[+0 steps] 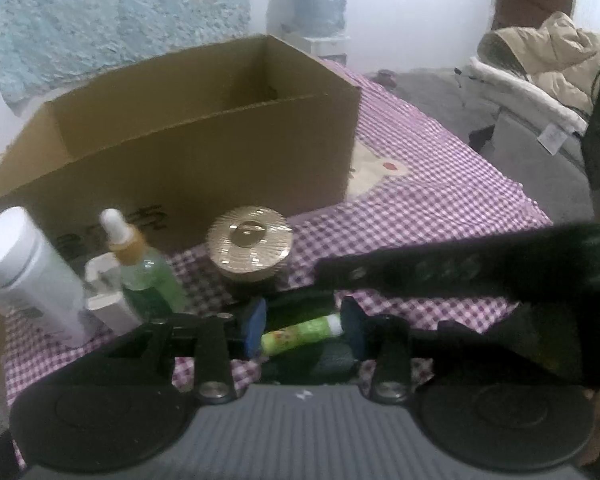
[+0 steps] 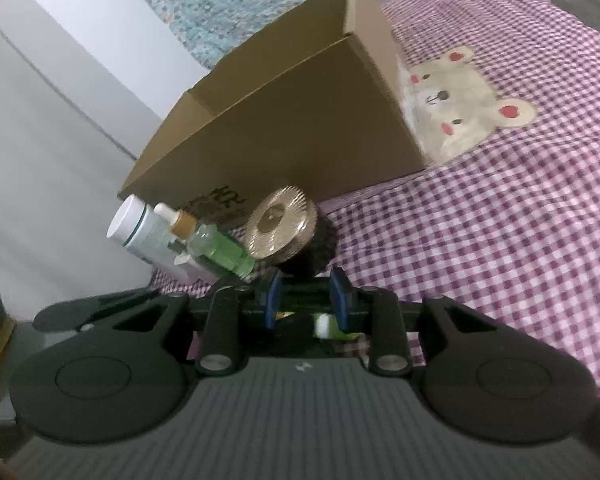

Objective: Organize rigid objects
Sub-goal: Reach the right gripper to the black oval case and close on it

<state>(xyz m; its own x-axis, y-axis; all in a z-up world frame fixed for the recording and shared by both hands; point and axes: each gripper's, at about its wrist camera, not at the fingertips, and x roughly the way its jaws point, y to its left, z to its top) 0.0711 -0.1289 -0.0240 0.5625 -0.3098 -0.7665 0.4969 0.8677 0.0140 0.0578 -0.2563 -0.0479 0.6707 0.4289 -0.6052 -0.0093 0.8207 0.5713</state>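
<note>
**A:** What is nearest?

**B:** The left gripper [image 1: 304,326]. A small green tube [image 1: 300,332] lies crosswise between its blue pads [image 1: 256,328], with one pad on each end. It is clamped by its ends, just above the checked cloth [image 1: 420,184].

**A:** And the right gripper [image 2: 305,300]?

**B:** It sits close over the same spot. Its pads stand a narrow gap apart, but the space between them is dark and I cannot tell whether they press on anything. I think it is there to steady the tube.

**A:** What is behind them?

**B:** A row of items waiting on the cloth: a white canister [image 1: 24,268], a small white carton [image 1: 108,292], a green dropper bottle [image 1: 148,276] and a gold-lidded jar [image 1: 250,244]. They stand just in front of the cardboard box [image 1: 204,148], probably so that each one needs only a short lift.

**A:** Is the box filled?

**B:** It is open at the top, and the part of the inside I can see is bare. So the sorting looks barely begun, and the tube would go in first.
</note>
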